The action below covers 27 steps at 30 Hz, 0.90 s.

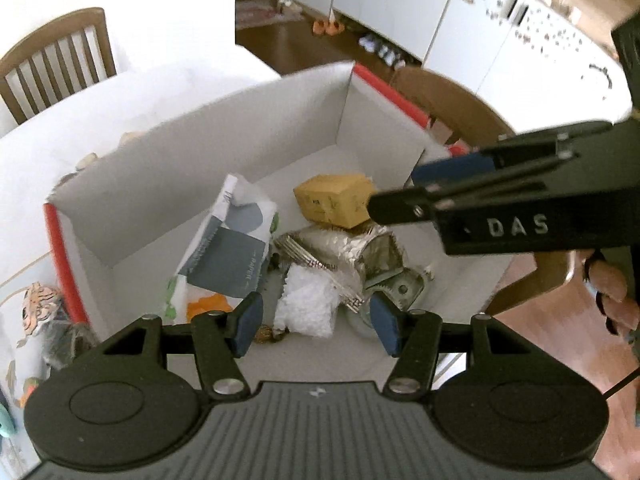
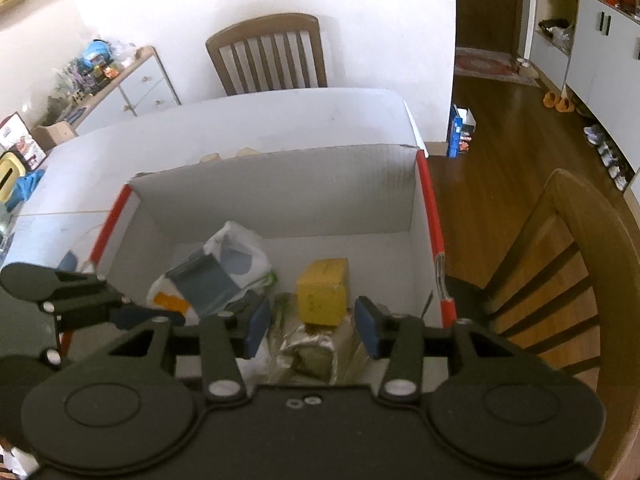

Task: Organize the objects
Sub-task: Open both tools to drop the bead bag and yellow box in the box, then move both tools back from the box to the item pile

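Inside the white, red-edged box [image 2: 280,196], a yellow carton [image 2: 323,298] tops crumpled foil [image 1: 352,246]; we hold our left gripper [image 1: 316,320] and right gripper [image 2: 312,330] above, jaws wide, empty.

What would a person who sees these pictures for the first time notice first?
Most likely the big white box with red edges on the table, seen from above. Inside it lie a yellow carton toward the far wall, a crumpled foil wrapper just in front of it, and a grey and white paper bag on the left. Both grippers, left and right, hover open above it.
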Tool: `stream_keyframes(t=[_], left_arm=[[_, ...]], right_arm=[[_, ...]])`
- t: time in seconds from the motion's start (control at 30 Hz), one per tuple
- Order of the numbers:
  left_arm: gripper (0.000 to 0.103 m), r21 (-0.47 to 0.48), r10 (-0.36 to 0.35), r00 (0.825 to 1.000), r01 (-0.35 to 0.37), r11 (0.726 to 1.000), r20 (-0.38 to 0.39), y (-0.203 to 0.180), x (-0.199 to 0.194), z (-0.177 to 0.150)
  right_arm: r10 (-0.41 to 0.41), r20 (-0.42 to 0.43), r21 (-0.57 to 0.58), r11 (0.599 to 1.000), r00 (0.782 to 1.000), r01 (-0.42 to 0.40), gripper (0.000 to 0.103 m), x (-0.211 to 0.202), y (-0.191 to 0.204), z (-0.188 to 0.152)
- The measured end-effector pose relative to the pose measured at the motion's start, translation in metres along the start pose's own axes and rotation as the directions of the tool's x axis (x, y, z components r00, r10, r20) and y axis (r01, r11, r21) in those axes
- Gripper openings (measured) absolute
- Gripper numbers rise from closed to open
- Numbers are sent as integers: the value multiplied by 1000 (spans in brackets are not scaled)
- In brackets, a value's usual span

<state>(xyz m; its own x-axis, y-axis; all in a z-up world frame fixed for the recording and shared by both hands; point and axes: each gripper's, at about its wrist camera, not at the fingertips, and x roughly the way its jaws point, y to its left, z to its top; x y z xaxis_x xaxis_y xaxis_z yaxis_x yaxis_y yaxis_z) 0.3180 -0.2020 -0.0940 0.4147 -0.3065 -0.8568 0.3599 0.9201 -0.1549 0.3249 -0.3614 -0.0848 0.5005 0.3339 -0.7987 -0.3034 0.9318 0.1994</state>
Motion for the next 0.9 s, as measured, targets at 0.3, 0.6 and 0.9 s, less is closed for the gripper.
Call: stream_keyframes(t=[0.3,0.6,0.9], left_arm=[[58,-48,-4,995,9,999,96,13,-53,-15],[74,-65,-19,986,31,997,167,40,-89,-38],[82,-97,79,964,-56,994,253,91,-139,-67]], right_arm=[[33,60,-3,999,998,-33,56,-33,22,-9],[23,142,-18,1000,990,-21,80,-62,61,-23],[37,203,-27,999,979,-32,99,-72,120,-41]])
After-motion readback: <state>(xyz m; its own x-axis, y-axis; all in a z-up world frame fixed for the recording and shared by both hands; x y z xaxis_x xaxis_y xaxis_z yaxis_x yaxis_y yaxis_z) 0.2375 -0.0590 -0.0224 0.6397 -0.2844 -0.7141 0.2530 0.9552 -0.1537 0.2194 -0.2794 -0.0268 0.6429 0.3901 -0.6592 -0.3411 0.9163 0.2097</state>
